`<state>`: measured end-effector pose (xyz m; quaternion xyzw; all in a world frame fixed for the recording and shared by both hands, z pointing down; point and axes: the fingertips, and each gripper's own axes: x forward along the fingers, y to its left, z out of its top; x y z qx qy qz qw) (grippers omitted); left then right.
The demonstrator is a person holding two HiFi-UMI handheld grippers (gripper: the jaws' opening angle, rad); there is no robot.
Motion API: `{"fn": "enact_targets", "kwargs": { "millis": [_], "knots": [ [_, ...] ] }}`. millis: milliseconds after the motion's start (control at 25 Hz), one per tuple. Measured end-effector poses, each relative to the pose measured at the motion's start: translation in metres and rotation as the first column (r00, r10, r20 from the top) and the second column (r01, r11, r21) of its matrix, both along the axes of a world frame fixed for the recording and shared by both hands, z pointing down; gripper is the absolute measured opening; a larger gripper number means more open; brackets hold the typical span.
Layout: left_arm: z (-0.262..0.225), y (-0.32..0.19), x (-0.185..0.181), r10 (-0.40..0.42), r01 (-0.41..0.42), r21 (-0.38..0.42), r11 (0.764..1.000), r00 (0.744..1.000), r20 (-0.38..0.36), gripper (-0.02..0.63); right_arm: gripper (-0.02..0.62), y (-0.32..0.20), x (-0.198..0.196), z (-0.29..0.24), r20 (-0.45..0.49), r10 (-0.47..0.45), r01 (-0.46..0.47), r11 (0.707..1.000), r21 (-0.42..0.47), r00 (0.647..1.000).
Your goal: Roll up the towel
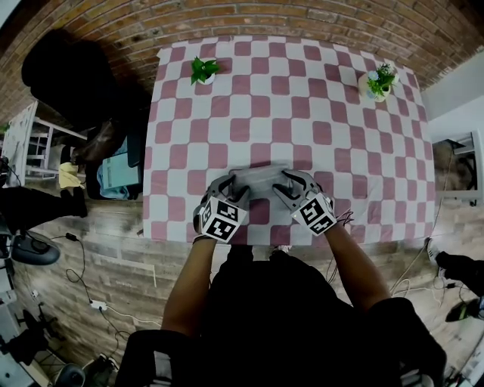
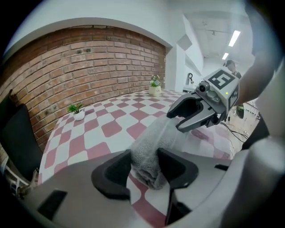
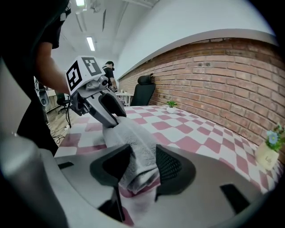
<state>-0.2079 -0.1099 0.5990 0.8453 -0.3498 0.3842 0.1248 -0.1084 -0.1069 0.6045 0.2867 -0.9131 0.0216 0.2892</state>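
A grey towel (image 1: 259, 181), rolled into a short thick roll, lies crosswise on the pink-and-white checked table (image 1: 302, 113) near its front edge. My left gripper (image 1: 231, 190) is shut on the roll's left end, and my right gripper (image 1: 291, 189) is shut on its right end. In the left gripper view the roll (image 2: 156, 136) runs away from the jaws of the left gripper (image 2: 144, 167), both pads pressing its end, toward the right gripper (image 2: 196, 113). In the right gripper view the towel (image 3: 133, 138) sits pinched in the right gripper (image 3: 142, 165), with the left gripper (image 3: 104, 109) at the far end.
Two small potted plants stand at the table's far side, one at the left (image 1: 203, 70) and one at the right (image 1: 380, 81). A black chair (image 1: 68, 75) and a shelf (image 1: 113, 170) stand left of the table. Cables (image 1: 83, 264) lie on the wooden floor. A brick wall (image 1: 302, 19) runs behind.
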Motion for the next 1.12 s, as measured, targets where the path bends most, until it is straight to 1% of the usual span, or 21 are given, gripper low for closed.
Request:
{"fn": "enact_targets", "kwargs": {
  "millis": [40,120,200,280,440,600,760,840,960,1040,1120],
  "knots": [
    [-0.002,0.000,-0.001,-0.009,0.009,0.000,1.000,1.000,-0.007,0.196,0.170,0.000,0.000,-0.002,0.002,-0.001,0.001,1.000,0.001,1.000],
    [-0.010,0.000,-0.002,-0.025,0.025,0.015,1.000,1.000,-0.019,0.206,0.182,0.003,-0.003,-0.012,0.037,-0.012,0.011,1.000,0.010,0.999],
    [-0.018,0.000,-0.003,-0.036,0.037,0.041,0.998,0.999,-0.034,0.229,0.228,0.006,-0.006,-0.024,0.080,-0.024,0.021,0.999,0.034,0.997],
    [-0.024,0.002,-0.002,-0.044,0.048,0.060,0.997,0.997,-0.061,0.230,0.272,0.011,-0.008,-0.035,0.114,-0.029,0.022,0.998,0.064,0.993],
    [-0.036,0.008,0.002,-0.048,0.056,0.084,0.995,0.995,-0.089,0.235,0.291,0.022,-0.011,-0.052,0.160,-0.026,0.011,0.995,0.094,0.987],
    [-0.053,0.010,0.001,-0.059,0.075,0.123,0.990,0.989,-0.132,0.239,0.291,0.027,-0.010,-0.068,0.197,-0.005,-0.015,0.995,0.100,0.980],
    [-0.075,0.009,-0.004,-0.094,0.126,0.147,0.981,0.974,-0.207,0.235,0.291,0.021,-0.006,-0.098,0.249,0.039,-0.070,0.991,0.117,0.968],
    [-0.097,0.002,-0.008,-0.112,0.162,0.188,0.969,0.961,-0.251,0.205,0.291,0.014,-0.003,-0.119,0.298,0.059,-0.106,0.984,0.144,0.953],
    [-0.137,-0.011,-0.015,-0.125,0.211,0.262,0.942,0.943,-0.308,0.166,0.287,0.002,0.002,-0.159,0.380,0.074,-0.158,0.968,0.194,0.922],
    [-0.163,-0.019,-0.018,-0.130,0.241,0.311,0.919,0.932,-0.338,0.151,0.253,-0.003,0.005,-0.187,0.426,0.077,-0.186,0.957,0.221,0.901],
    [-0.187,-0.025,-0.024,-0.134,0.274,0.363,0.890,0.921,-0.366,0.102,0.181,-0.008,0.009,-0.214,0.451,0.065,-0.209,0.938,0.276,0.890]
  ]
}}
